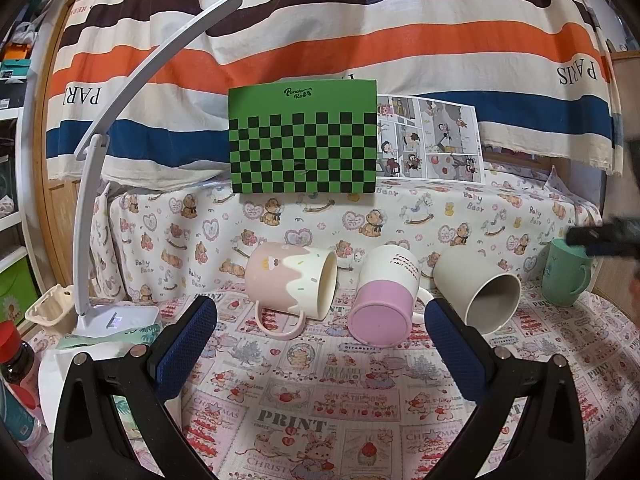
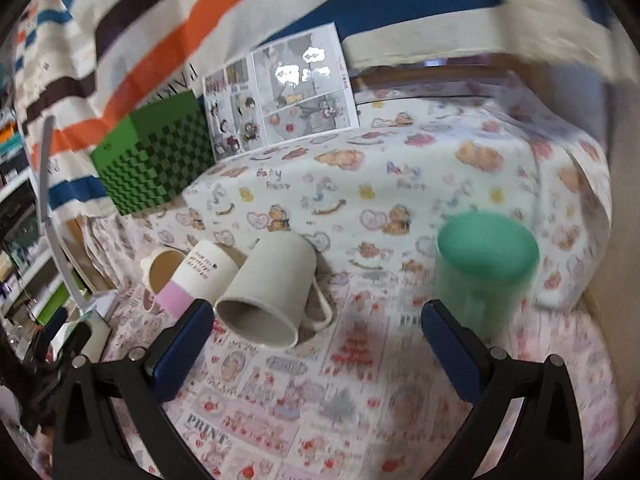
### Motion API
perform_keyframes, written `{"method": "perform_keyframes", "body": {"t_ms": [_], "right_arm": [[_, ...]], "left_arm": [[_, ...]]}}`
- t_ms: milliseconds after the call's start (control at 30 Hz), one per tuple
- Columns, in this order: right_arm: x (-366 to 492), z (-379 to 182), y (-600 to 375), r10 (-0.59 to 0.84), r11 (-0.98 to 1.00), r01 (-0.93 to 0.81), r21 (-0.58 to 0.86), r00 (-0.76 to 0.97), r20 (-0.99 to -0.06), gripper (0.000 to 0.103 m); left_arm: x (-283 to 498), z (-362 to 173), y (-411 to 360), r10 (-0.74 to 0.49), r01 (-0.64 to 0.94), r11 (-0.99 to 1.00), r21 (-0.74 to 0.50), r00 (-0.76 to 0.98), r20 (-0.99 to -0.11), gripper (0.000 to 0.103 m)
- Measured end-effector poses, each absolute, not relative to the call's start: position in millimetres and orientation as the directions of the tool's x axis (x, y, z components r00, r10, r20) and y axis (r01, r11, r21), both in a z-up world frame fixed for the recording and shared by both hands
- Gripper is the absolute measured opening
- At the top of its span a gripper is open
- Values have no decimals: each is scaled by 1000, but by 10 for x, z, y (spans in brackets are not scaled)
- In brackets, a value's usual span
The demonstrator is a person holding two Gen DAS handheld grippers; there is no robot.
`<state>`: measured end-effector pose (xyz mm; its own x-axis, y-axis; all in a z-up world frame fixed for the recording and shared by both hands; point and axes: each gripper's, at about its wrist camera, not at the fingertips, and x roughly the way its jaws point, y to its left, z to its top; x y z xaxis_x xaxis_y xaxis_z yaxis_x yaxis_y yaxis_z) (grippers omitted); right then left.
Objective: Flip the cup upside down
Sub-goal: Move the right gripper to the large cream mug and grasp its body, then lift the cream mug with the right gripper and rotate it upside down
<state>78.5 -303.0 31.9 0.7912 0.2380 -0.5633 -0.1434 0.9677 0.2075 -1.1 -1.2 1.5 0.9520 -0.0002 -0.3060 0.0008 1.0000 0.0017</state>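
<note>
A: Right gripper (image 2: 318, 320) state?

B: Jaws wide apart, holding nothing. Blue ribbed pads (image 2: 182, 350) on black arms. The green plastic cup (image 2: 482, 276) stands just past the right-hand pad, outside the gap, flat base up, mouth down on the cloth. Frame is motion-blurred there, so I can't tell whether pad and cup touch.

A: Left gripper (image 1: 320, 320)?

B: Also spread, nothing held, low over the printed tablecloth (image 1: 304, 400). Same green cup shows at far right of that view (image 1: 564, 276), handle to its right, with the dark blurred right gripper (image 1: 600, 236) over its top.

A: What else is near the fingers?

B: Three ceramic mugs on their sides in a row. Grey-white mug (image 2: 266, 296) sits just beyond the right gripper's left-hand pad, mouth toward the camera, handle on its right. Next is a white mug with a lilac base band (image 1: 384, 300), bottom toward the left camera. Then a pink mug with a cream drip pattern (image 1: 292, 280), handle down on the cloth, mouth to the right.

A: Room to move?

B: Open cloth between grey-white mug and green cup, and in front of both grippers. Behind the mugs, a raised ledge draped in bear-print fabric (image 1: 360, 216). Green checkered board (image 1: 304, 140) and comic sheet (image 1: 432, 140) lean on the striped curtain (image 1: 320, 20). White arc desk lamp (image 1: 96, 200) at left.
</note>
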Motion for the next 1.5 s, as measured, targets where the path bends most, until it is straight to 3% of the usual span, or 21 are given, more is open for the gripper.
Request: {"method": "perform_keyframes", "body": {"t_ms": [233,500,567,600,667,733,900,1067,1367,1500], "right_arm": [[1726,320,-2657,327,943,-150,297,571,-753,103],[2100,-235,-2252,280,959,-100,264,450,-848,102],[2105,-305,-2233,317,948,-112,299,438,-841,98],[2129,-336,-2226,312,949,-105,296,434,-845,87],[2112,-369,-2212,304,952,-101,291,441,-844,80],[2056,-362,-2197,313,949,-116,292,417,-853,79],[1706,-107,-2352,413,910,-172,377,466,-783,79],[1119,17,-2560,623,775,-247,581,452,-639,79],[635,-458,-2654,735,657,-221,721,400,-548,79],[589,-411,-2577,711,693,-276,666,415,-568,78]], "left_arm": [[-12,6,-23,-4,4,1000,0,952,-307,103],[-16,-2,-23,-3,4,1000,2,952,-305,103],[-13,-6,-20,-2,4,1000,4,952,-306,103],[-13,-7,-18,-3,5,1000,4,952,-307,103],[-7,-15,-14,-4,6,1000,5,950,-312,103],[-4,-16,-9,-5,6,1000,4,951,-311,103],[-7,-17,-3,-6,8,1000,5,950,-311,103],[-20,-15,-22,-7,11,1000,14,953,-304,103],[-27,-14,-48,-14,18,1000,11,954,-301,103],[-18,-15,-54,-13,16,1000,6,954,-301,103]]}}
